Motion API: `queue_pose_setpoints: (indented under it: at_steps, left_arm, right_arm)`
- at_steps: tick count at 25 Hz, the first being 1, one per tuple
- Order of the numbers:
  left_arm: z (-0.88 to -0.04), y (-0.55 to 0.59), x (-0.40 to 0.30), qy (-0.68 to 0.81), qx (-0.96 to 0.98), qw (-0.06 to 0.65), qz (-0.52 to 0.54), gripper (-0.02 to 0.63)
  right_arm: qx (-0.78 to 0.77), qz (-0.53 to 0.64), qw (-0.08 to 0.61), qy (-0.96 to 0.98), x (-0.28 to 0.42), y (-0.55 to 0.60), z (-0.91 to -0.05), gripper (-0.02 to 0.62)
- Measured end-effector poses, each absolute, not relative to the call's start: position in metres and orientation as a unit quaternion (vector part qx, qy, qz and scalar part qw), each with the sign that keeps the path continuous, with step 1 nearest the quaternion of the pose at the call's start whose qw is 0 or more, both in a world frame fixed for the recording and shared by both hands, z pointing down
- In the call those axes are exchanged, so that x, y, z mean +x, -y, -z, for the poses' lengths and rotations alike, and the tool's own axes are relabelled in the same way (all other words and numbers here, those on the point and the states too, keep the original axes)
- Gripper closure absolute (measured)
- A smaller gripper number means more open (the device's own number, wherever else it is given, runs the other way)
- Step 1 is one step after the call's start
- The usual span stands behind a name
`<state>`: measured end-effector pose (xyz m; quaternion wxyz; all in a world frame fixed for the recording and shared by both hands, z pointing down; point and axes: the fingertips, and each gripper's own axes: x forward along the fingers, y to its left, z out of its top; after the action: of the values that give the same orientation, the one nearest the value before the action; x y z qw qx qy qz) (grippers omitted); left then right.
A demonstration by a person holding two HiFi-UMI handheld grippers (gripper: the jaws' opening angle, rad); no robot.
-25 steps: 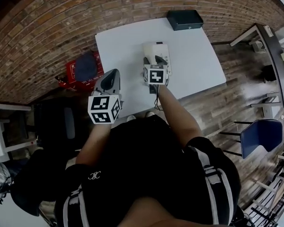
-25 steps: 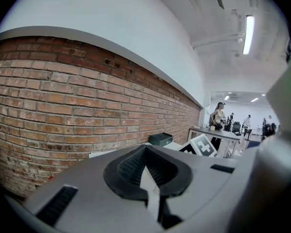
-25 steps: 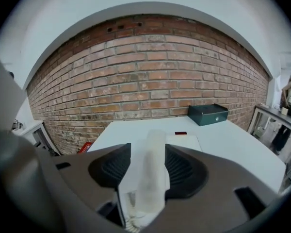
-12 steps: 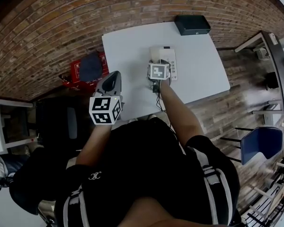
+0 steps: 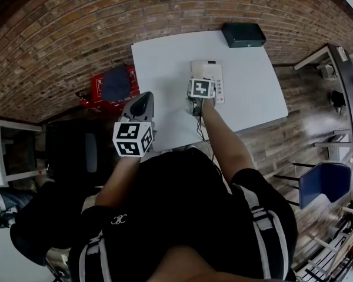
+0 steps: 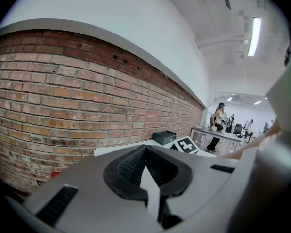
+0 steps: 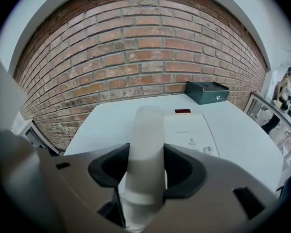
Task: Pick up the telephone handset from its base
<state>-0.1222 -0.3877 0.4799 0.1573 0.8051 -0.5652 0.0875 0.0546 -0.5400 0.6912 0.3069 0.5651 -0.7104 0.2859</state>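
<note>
A white telephone base point(image 7: 190, 129) with a keypad lies on the white table point(image 7: 104, 123), towards its far half. Its pale handset point(image 7: 148, 137) rests along the base's left side and runs straight between the jaws of my right gripper point(image 7: 146, 160). These jaws stand wide, one pad point(image 7: 109, 171) on each side of the handset, and I see no squeeze on it. In the head view the right gripper's marker cube point(image 5: 200, 88) covers the handset on the base point(image 5: 216, 78). My left gripper point(image 5: 143, 98) hovers over the table's near left edge, shut and empty.
A dark box point(image 5: 243, 34) sits at the table's far right corner point(image 7: 207, 92). A brick wall point(image 7: 136, 42) runs behind the table. On the floor to the left lies a red case with a dark object point(image 5: 109, 84). A blue chair point(image 5: 320, 178) stands to the right.
My right gripper has sunk onto the phone, and its marker cube looks smaller and sits over the handset. The left gripper has barely shifted.
</note>
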Motion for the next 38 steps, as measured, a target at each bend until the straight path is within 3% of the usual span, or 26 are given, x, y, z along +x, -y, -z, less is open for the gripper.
queue_pose_setpoints:
  at_steps: [12, 29, 38]
  left_arm:
    - [-0.476, 0.391, -0.116, 0.557, 0.813, 0.152, -0.078, 0.606]
    - [-0.467, 0.403, -0.091, 0.535, 0.832, 0.135, -0.063, 0.606]
    - [-0.464, 0.401, -0.075, 0.516, 0.846, 0.118, -0.055, 0.605]
  right_arm:
    - [0.590, -0.241, 0.235, 0.734, 0.056, 0.534, -0.626, 0.394]
    - [0.596, -0.117, 0.067, 0.791, 0.070, 0.457, -0.487, 0.394]
    - [0.613, -0.087, 0.029, 0.785, 0.081, 0.412, -0.459, 0.394]
